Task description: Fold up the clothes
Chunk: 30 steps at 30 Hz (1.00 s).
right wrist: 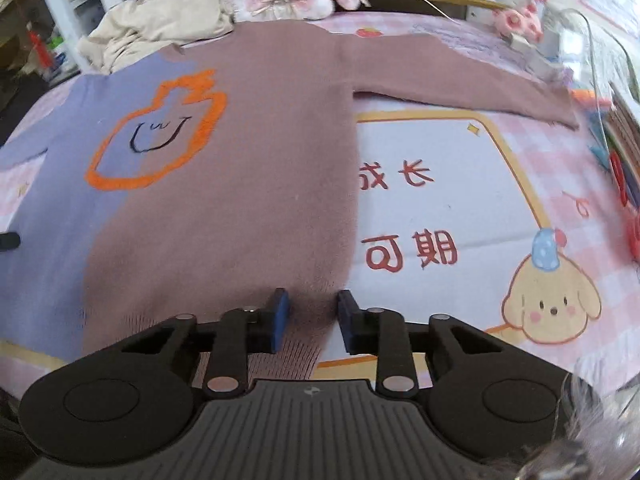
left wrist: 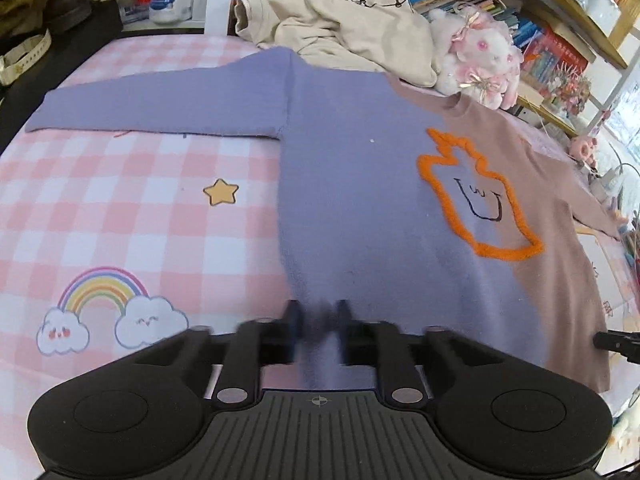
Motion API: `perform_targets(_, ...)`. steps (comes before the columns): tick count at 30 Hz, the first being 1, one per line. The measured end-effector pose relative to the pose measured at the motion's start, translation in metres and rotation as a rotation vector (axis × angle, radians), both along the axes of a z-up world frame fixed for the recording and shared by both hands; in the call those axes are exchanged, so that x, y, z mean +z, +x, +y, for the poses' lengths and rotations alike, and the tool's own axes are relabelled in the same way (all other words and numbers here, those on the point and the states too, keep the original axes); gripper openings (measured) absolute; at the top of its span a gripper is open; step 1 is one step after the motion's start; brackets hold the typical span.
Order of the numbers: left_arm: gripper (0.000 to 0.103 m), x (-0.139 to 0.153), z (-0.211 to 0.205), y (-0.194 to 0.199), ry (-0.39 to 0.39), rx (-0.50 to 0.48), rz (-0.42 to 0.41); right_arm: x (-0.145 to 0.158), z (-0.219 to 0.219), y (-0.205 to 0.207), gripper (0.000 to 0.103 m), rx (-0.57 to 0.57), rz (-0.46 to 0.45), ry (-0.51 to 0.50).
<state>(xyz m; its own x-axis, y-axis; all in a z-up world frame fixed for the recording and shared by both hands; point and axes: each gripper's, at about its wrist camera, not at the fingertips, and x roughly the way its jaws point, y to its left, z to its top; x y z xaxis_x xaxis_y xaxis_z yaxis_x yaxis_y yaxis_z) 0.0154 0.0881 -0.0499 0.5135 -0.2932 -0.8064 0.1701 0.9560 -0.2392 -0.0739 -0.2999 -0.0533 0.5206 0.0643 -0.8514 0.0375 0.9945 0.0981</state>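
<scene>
My left hand-held gripper is clamped on the lilac half of the sweater hem at 6 o'clock in the left wrist view; my right hand-held gripper has the brown hem corner between its pads, which look pressed on the knit. The sweater lies flat on the bed, both sleeves spread. To fold well, I should lift both hem points together, keep them level and taut, and carry them toward the collar at 12 o'clock. Count: one two-tone sweater, one cream garment heaped behind, one plush rabbit, two grippers.
</scene>
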Motion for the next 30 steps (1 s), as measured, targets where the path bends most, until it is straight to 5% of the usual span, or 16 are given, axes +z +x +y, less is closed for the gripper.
perform_targets(5, 0.004, -0.002, 0.011, -0.023, -0.038, 0.025, 0.036, 0.003, 0.019, 0.0, 0.013, 0.117, 0.005, -0.065)
perform_targets(12, 0.005, 0.002, 0.025, -0.053, 0.041, 0.044, 0.033, 0.005, 0.055, -0.007, 0.013, 0.3, -0.014, -0.144)
perform_targets(16, 0.005, 0.003, 0.016, -0.043, 0.06, 0.025, 0.022, 0.006, 0.036, -0.004, 0.012, 0.214, -0.014, -0.198)
perform_targets(30, 0.005, 0.002, 0.013, -0.023, 0.042, 0.048, 0.01, 0.007, 0.022, -0.003, 0.013, 0.118, -0.014, -0.114)
